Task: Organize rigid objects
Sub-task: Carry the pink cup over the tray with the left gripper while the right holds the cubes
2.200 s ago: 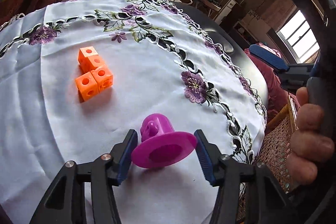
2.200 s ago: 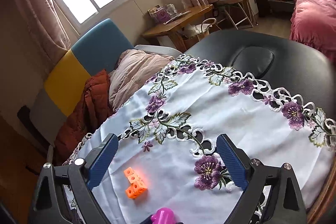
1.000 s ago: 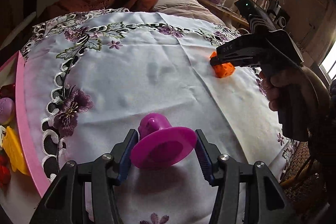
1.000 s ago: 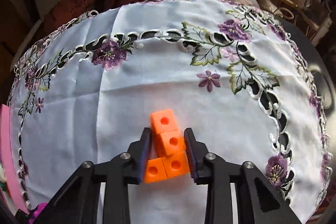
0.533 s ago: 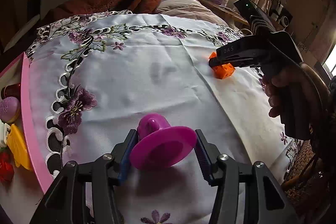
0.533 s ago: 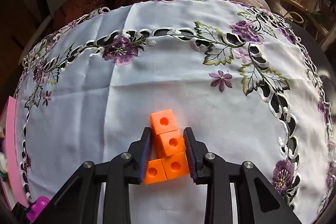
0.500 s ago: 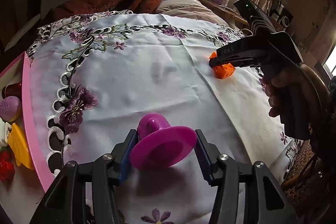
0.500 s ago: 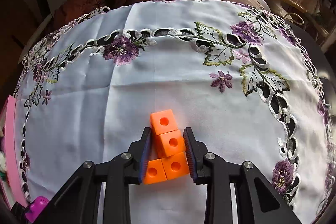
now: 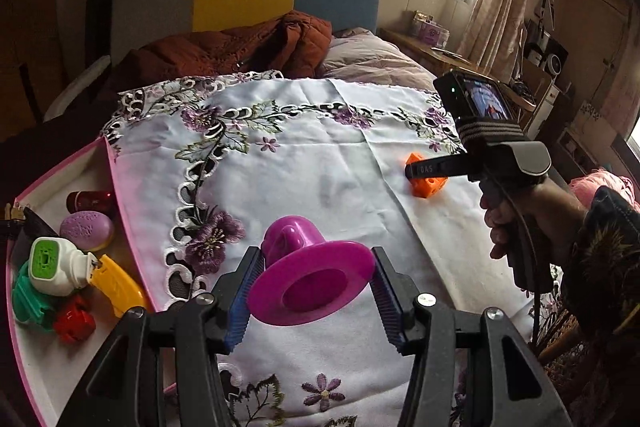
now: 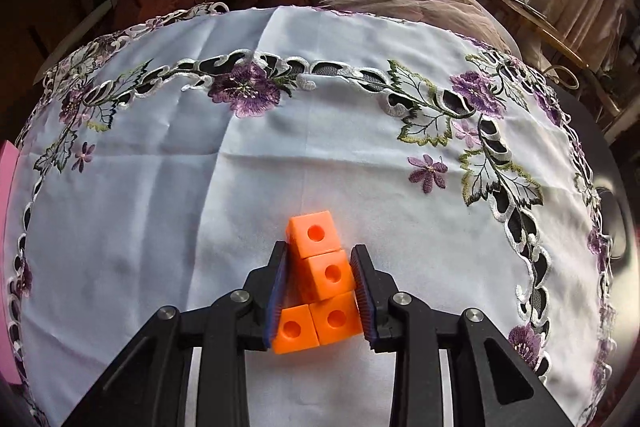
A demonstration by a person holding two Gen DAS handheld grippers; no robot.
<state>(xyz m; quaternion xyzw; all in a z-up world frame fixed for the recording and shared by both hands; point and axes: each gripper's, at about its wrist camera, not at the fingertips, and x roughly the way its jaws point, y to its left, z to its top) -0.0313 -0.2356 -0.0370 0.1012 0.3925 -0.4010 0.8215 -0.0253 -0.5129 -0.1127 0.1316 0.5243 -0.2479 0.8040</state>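
The white embroidered tablecloth (image 9: 320,163) covered the table under both my tongs. Off its left edge sat the pink-rimmed tray (image 9: 60,163), which held a purple oval piece (image 9: 86,229), a yellow curved piece (image 9: 118,285), a green-and-white item (image 9: 50,265) and a red piece (image 9: 74,323). My left gripper (image 9: 314,285) was clamped on the magenta flanged piece (image 9: 310,281) by its wide rim, near the cloth's near edge, the flange facing me. Toward the cloth's right edge, my right gripper (image 10: 320,291) had its pads closed against the orange block cluster (image 10: 320,283), 4 joined cubes with round holes, the jaws nearly together; whether the cluster rested on the cloth I could not tell.
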